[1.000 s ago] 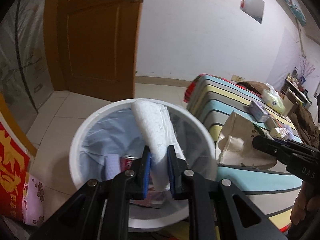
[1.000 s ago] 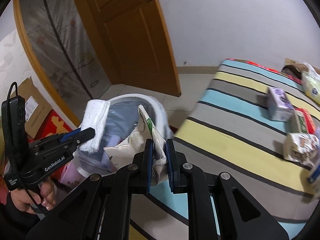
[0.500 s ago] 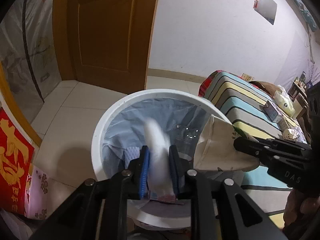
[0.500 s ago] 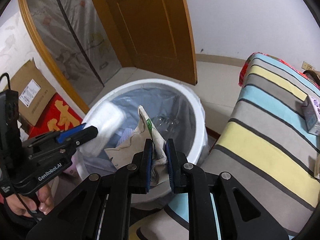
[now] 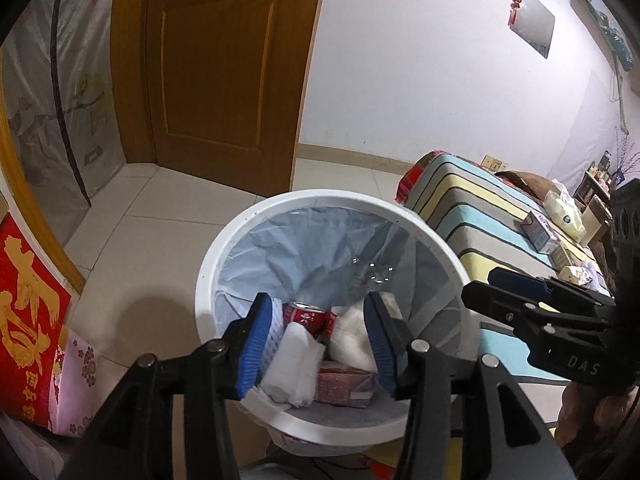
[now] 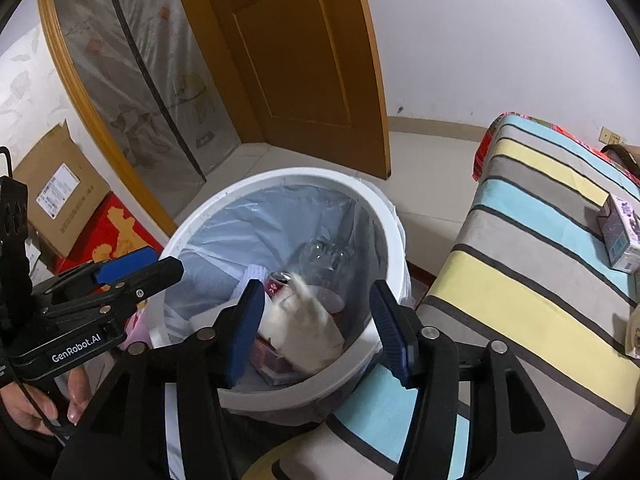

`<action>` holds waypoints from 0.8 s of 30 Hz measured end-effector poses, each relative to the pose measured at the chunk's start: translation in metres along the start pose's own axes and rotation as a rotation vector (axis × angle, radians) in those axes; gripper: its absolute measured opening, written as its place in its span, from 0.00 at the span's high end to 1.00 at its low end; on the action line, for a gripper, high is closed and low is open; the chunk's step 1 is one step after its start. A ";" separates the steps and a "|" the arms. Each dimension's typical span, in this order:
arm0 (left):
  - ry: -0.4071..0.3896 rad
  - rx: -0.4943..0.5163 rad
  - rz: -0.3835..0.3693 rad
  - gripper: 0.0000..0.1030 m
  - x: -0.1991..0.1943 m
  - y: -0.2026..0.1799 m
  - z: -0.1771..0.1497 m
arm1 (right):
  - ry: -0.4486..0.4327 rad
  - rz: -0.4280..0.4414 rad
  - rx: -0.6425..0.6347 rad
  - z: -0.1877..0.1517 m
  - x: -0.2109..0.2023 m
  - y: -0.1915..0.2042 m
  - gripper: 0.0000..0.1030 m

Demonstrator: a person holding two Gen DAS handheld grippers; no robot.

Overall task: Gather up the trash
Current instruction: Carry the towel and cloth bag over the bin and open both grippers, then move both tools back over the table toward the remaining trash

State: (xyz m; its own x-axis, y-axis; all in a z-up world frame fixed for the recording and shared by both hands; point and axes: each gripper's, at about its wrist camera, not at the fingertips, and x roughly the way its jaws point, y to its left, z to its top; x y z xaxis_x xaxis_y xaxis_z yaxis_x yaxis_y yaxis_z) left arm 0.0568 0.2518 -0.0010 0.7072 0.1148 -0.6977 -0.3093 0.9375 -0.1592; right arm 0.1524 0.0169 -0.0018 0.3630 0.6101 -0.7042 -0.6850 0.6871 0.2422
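A white bin (image 5: 320, 196) with a pale blue liner stands below both grippers. My left gripper (image 5: 318, 344) hangs over it, jaws opening, pads touching nothing. The white tissue pack (image 5: 294, 364) lies in the bin beside a red can (image 5: 306, 314) and a red box (image 5: 344, 384). My right gripper (image 6: 316, 320) is also over the bin (image 6: 280, 174) with jaws opening. The cream paper bag (image 6: 308, 328) is blurred, dropping free inside the bin. Each gripper shows in the other's view: the right gripper (image 5: 480, 290), the left gripper (image 6: 160, 266).
A striped bed (image 6: 540, 248) with small boxes (image 6: 622, 236) borders the bin on the right. A wooden door (image 6: 312, 64) stands behind. A cardboard box (image 6: 52, 196) and a red sheet with gold lettering (image 5: 24, 320) sit at the left. A hand (image 6: 40, 408) holds the left gripper.
Both grippers have opened over the bin. The white pack left the left jaws and the cream bag left the right jaws; both dropped into the bin.
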 end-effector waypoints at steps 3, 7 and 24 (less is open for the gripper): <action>-0.004 0.012 -0.020 0.52 -0.006 -0.010 -0.001 | -0.014 -0.014 -0.005 -0.003 -0.010 -0.001 0.45; -0.013 0.032 -0.051 0.52 -0.013 -0.027 -0.004 | -0.023 -0.044 0.025 -0.011 -0.026 -0.011 0.45; 0.008 0.157 -0.172 0.52 -0.016 -0.111 -0.021 | -0.094 -0.222 0.141 -0.056 -0.089 -0.054 0.46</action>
State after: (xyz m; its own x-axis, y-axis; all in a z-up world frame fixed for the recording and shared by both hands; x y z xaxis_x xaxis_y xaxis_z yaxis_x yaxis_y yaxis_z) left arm 0.0662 0.1387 0.0130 0.7355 -0.0530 -0.6754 -0.0815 0.9828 -0.1658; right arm 0.1216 -0.0968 0.0107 0.5560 0.4682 -0.6868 -0.4900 0.8520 0.1842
